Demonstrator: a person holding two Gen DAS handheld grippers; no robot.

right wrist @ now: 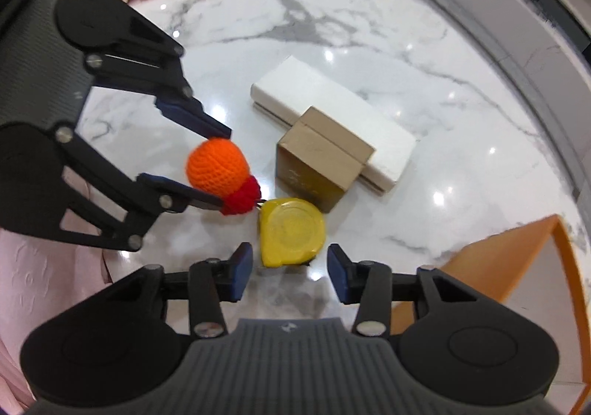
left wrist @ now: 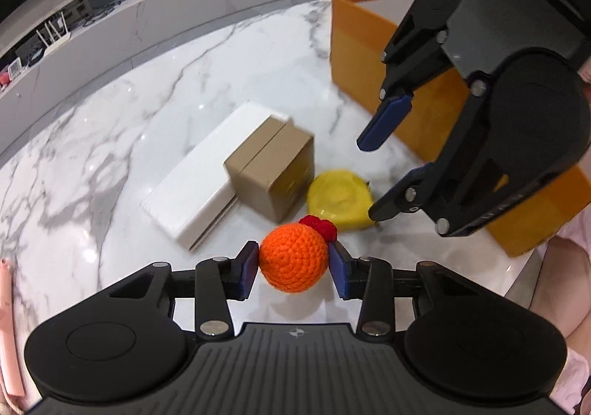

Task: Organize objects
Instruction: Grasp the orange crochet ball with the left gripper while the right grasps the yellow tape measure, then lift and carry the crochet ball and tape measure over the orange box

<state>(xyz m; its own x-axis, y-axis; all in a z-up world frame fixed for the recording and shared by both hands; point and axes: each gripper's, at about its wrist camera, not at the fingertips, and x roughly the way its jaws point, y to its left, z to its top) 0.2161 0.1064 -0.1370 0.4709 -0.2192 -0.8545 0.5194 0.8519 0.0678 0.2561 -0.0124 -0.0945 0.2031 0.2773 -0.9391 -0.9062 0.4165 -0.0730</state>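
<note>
Two grippers: the left gripper [left wrist: 293, 263] pinches the soft, light yarn ball [left wrist: 293, 258] across its middle; the right gripper [right wrist: 290, 265] fingers spread wide before the hard, slippery tape measure [right wrist: 291, 230].

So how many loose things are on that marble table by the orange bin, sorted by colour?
Orange: 1, the crocheted ball with a red tuft, held in the left gripper
Yellow: 1, the tape measure
Brown: 1, the cardboard box
White: 1, the long box
Total: 4

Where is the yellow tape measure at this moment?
The yellow tape measure lies on the marble table, just ahead of the open right gripper, beside the brown box and close to the orange crochet ball.
</note>
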